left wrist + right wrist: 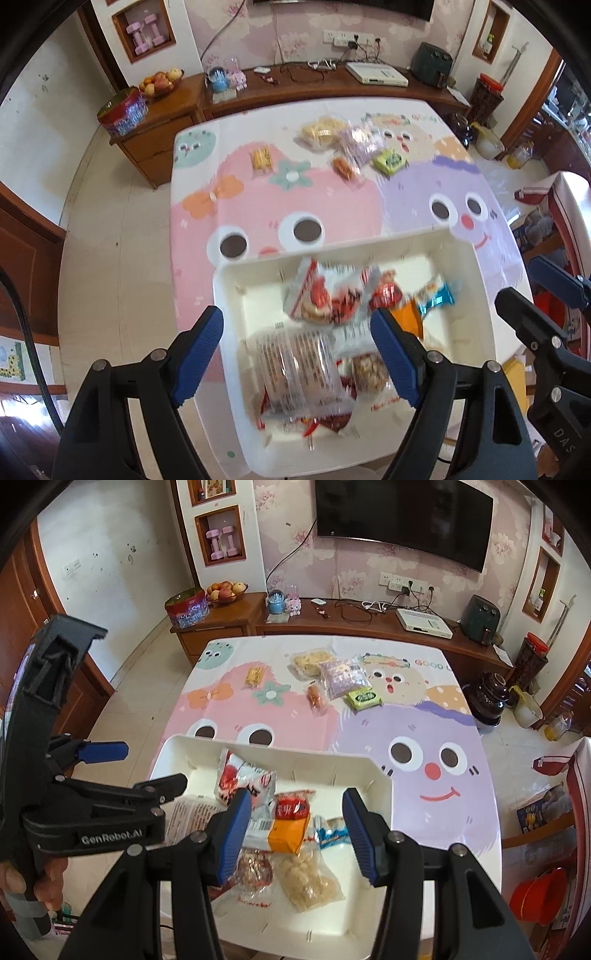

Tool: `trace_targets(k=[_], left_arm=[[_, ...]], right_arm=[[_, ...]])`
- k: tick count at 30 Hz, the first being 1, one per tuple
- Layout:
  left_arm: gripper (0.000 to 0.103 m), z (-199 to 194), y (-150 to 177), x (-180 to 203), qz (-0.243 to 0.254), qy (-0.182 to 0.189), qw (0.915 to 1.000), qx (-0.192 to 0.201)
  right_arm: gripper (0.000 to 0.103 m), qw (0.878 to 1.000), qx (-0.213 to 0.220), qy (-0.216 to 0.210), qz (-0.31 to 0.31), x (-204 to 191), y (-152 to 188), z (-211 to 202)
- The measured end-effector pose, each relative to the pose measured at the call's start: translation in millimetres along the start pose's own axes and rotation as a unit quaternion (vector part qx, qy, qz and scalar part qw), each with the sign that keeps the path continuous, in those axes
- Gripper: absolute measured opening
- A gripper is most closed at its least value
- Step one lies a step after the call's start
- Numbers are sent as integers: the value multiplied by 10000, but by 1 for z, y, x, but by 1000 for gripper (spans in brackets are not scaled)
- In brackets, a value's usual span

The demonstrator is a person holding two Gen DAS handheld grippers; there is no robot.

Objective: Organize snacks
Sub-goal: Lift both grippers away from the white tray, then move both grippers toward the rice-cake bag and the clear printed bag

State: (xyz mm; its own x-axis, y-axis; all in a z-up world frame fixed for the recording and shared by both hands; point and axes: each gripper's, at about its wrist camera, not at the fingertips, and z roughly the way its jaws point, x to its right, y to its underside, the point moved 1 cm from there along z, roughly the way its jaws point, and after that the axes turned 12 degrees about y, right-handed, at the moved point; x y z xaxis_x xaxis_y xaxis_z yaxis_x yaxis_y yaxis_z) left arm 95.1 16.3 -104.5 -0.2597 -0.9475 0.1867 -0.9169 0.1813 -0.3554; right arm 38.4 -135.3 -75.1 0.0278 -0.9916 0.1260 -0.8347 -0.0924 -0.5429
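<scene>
The left claw point(297, 345) hangs above the white tray point(476, 280) with its blue pads set wide apart, and nothing is between them. The right claw point(295, 830) hovers over the same tray point(177, 746), and its pads stand at a middle width, apart from each other and pressing on nothing. In the right wrist view a hand point(26, 882) holds the handle of the left claw at the left edge.

The tray sits on the near part of the counter point(461, 812), which is covered by a cloth with cartoon faces. Several snacks lie already inside the tray: a red and white packet point(243, 779), a small red packet point(293, 805), an orange packet point(288, 834), a blue and white wrapper point(330, 832), a clear bag of pale pieces point(308, 882) and a clear packet with printed text point(299, 369). They lie close together, and some overlap.

Other snacks lie on the far part of the counter, well apart from the tray. These are a small yellow packet point(254, 675), a pale yellow bag point(310, 661), a purple bag point(341, 677) which touches it, a green packet point(364, 698) just beside the purple one, and a small orange snack point(316, 698). The left wrist view is a little blurred, so the printing on the packets cannot be read there.
</scene>
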Motion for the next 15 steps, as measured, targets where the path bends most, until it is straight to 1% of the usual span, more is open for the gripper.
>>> trace_targets(k=[3, 9, 15], left_arm=[[81, -5, -20, -2, 11, -31, 9998, 192], [81, -10, -60, -11, -76, -28, 9988, 492], [81, -12, -102, -16, -46, -98, 9966, 822]], right_arm=[[52, 9999, 84, 49, 37, 6, -15, 2], [52, 9991, 292, 265, 170, 24, -56, 11], [52, 9977, 416, 439, 293, 42, -99, 32]])
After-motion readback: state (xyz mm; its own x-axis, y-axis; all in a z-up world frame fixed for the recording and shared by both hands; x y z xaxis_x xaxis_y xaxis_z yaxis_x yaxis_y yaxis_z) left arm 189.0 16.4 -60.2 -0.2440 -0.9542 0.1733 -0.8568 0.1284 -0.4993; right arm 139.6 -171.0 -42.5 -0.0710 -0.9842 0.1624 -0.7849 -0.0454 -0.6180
